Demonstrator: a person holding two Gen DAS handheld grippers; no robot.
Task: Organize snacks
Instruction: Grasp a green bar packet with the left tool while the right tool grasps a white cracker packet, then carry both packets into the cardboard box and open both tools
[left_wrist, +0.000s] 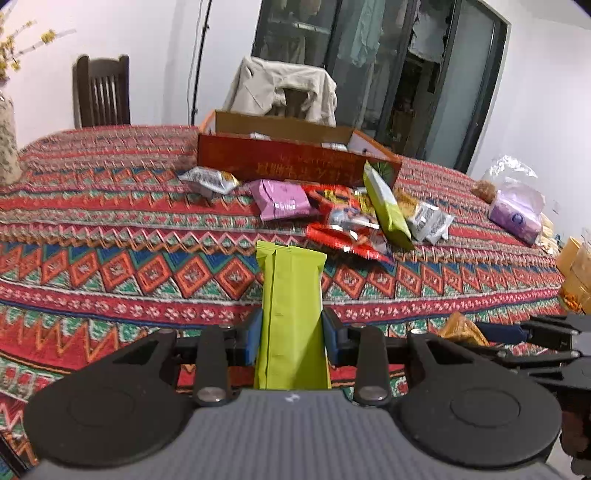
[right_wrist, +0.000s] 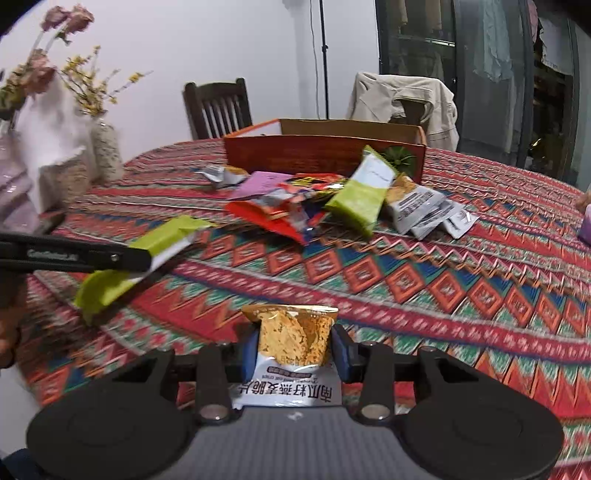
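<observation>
Clamping a green packet (left_wrist: 291, 314) in my left gripper (left_wrist: 292, 328) and an orange-and-white snack bag (right_wrist: 293, 347) in my right gripper (right_wrist: 294, 345), I held both above the patterned tablecloth (left_wrist: 110, 236), short of the snack pile (left_wrist: 343, 214). Both wrappers looked slick and soft, so I judged either could slide out before reaching the box. That red cardboard box (left_wrist: 295, 162) behind the pile held a few pale packets, barely visible over its front wall.

box (left_wrist: 295, 162) interior mostly hidden from us | red packets (right_wrist: 273, 218) blur together | vase (left_wrist: 7, 144) cut off by left edge
</observation>
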